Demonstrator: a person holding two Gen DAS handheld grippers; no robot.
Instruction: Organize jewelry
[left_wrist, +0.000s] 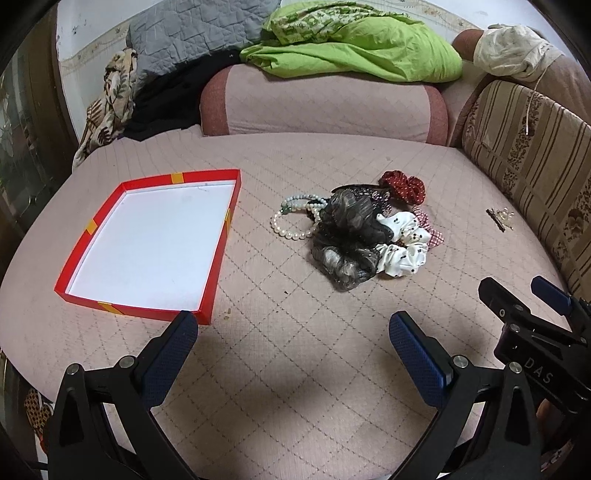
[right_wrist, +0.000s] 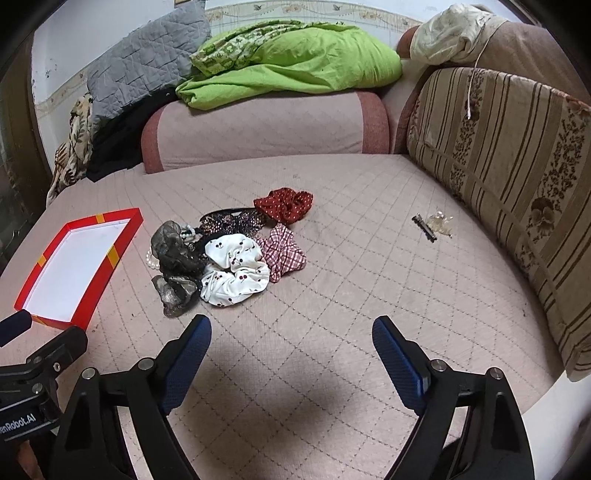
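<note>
Two grippers are hovering over a pink quilted cushion (left_wrist: 295, 369), side by side, both angled down toward it. No earlier view is available for comparison.

Far left: a shallow red tray (left_wrist: 218, 254) with a white floor and yellow tape marks is lying flat on the cushion, nothing inside it. The left gripper (left_wrist: 293, 334) is sitting just this side of the tray's near corner, jaws spread wide, nothing between the blue pads (left_wrist: 413, 354).

Centre: the jewelry and hair items are lying in one loose pile, well apart from the tray. A pearl bracelet (left_wrist: 286, 229) is sitting on the pile's left edge, touching a second strand of pale green beads (left_wrist: 295, 201). Overlapping them is a dark sheer scrunchie (left_wrist: 347, 240). Against it is resting a white scrunchie (right_wrist: 236, 273) with cherry print, then a red checked scrunchie (right_wrist: 284, 254). Behind these is lying a dark sequinned piece (right_wrist: 232, 221), possibly a headband; the view is too coarse to be sure. A red dotted scrunchie (right_wrist: 284, 205) is sitting at the far side.

Right: the right gripper (right_wrist: 291, 338) is hanging short of the pile, jaws likewise spread, holding nothing. Farther right, near a striped back cushion (right_wrist: 517, 166), a dark hair clip (right_wrist: 424, 227) and a small clear clip (right_wrist: 439, 223) are lying just beside each other.

Behind: a green blanket (left_wrist: 369, 48) is lying heaped on the armrest.
</note>
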